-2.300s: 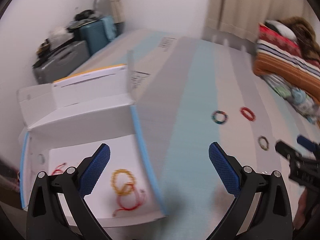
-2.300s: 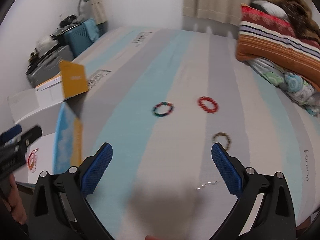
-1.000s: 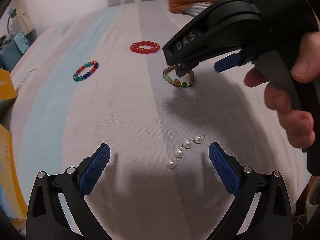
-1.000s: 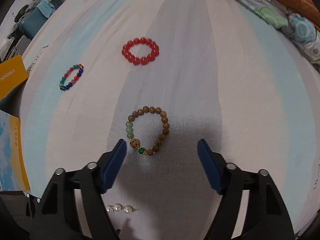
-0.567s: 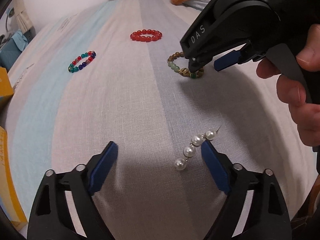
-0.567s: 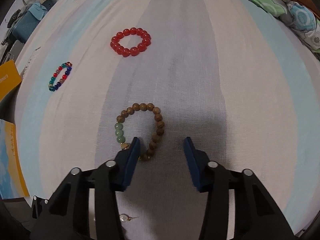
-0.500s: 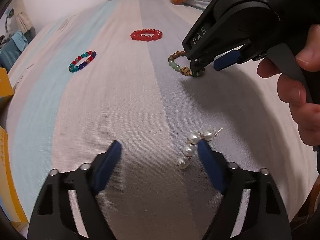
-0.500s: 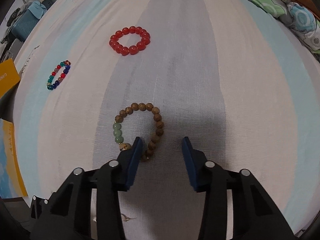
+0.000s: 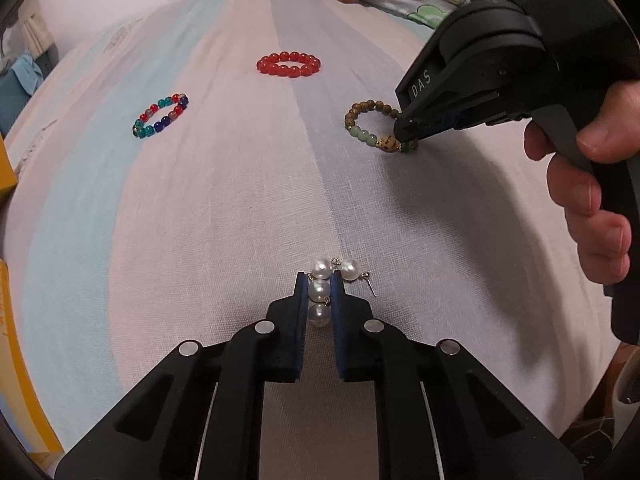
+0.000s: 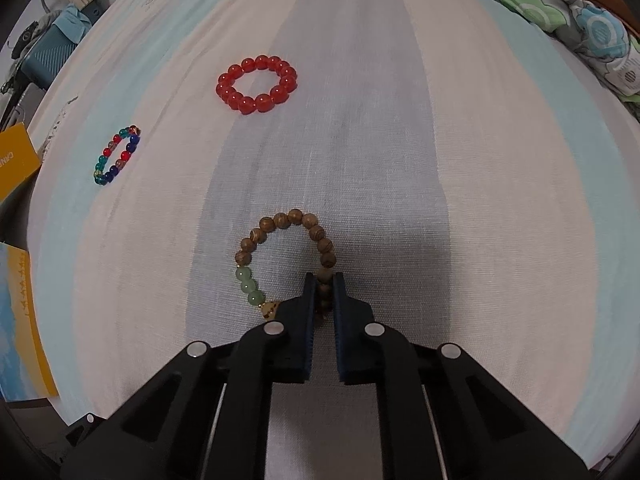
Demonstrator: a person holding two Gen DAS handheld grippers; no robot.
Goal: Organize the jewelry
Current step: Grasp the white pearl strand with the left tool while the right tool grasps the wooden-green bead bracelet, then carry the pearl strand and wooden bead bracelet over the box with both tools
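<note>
A pearl drop earring [image 9: 322,268] lies on the striped bedsheet [image 9: 200,220]. My left gripper [image 9: 319,277] has its jaws closing, and the blue pads press on the pearls from both sides. A wooden bead bracelet [image 10: 280,221] with green beads lies further right. My right gripper [image 10: 324,279] has its jaws closing too, pinched on the bracelet's near right beads. The left wrist view shows that right gripper [image 9: 403,134] biting the wooden bracelet [image 9: 362,109]. A red bead bracelet [image 10: 248,65] and a multicoloured bead bracelet [image 10: 124,156] lie loose beyond.
A person's hand [image 9: 592,200] holds the right gripper's handle. A yellow and blue box [image 10: 16,160] sits at the left edge of the bed. Folded bedding [image 10: 580,20] lies at the far right. A teal suitcase [image 10: 52,52] stands off the far left corner.
Both grippers have gone from wide open to pinched. The left one shut on the pearl earring, the right one on the wooden bracelet's near side. Neither hand has shifted much.
</note>
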